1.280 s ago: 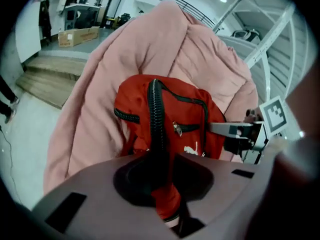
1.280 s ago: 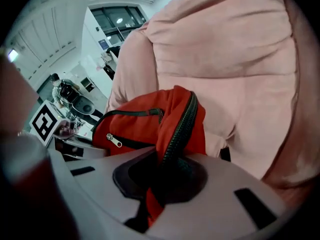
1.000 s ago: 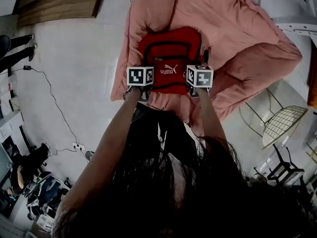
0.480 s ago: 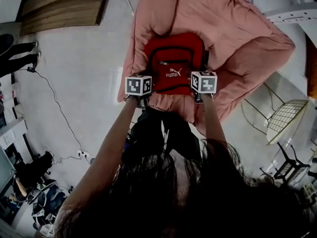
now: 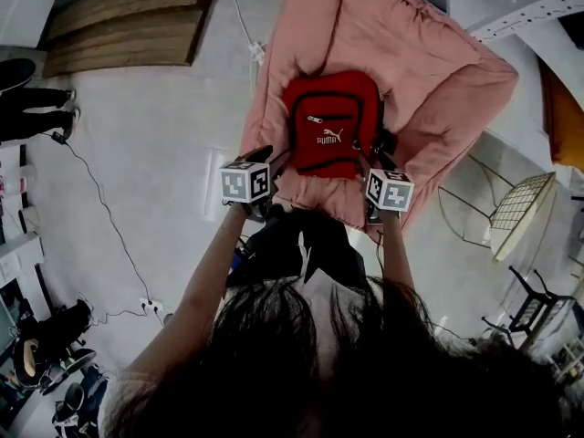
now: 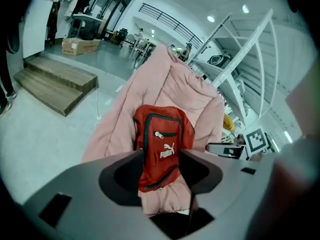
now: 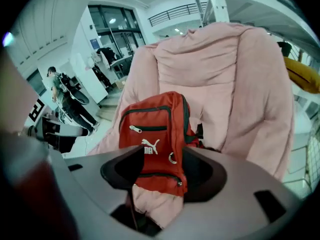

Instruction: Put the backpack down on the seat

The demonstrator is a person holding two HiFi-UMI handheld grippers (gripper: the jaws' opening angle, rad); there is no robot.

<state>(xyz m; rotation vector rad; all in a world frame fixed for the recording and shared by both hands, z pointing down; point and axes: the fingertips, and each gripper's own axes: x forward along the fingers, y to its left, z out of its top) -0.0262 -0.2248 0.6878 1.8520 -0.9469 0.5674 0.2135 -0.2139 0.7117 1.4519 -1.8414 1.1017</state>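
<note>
A red backpack (image 5: 330,121) with black zips lies on the seat of a pink padded chair (image 5: 429,89), its top toward the backrest. My left gripper (image 5: 262,161) is drawn back at the seat's front left corner, open and off the bag. At the front right, my right gripper (image 5: 379,158) is also open and empty. In the left gripper view the backpack (image 6: 161,144) shows beyond the left gripper's (image 6: 161,169) spread jaws. In the right gripper view the backpack (image 7: 155,134) likewise lies past the right gripper's (image 7: 159,171) parted jaws, with nothing between them.
Wooden steps (image 5: 128,21) lie at the far left and a cable (image 5: 100,199) trails across the grey floor. A wire chair (image 5: 520,213) and a white shelving frame (image 5: 529,16) stand to the right of the seat. A person's legs (image 5: 27,99) show at the left edge.
Both grippers have opened, let go of the backpack and pulled back toward the seat's front edge. The backpack stays lying on the pink seat.
</note>
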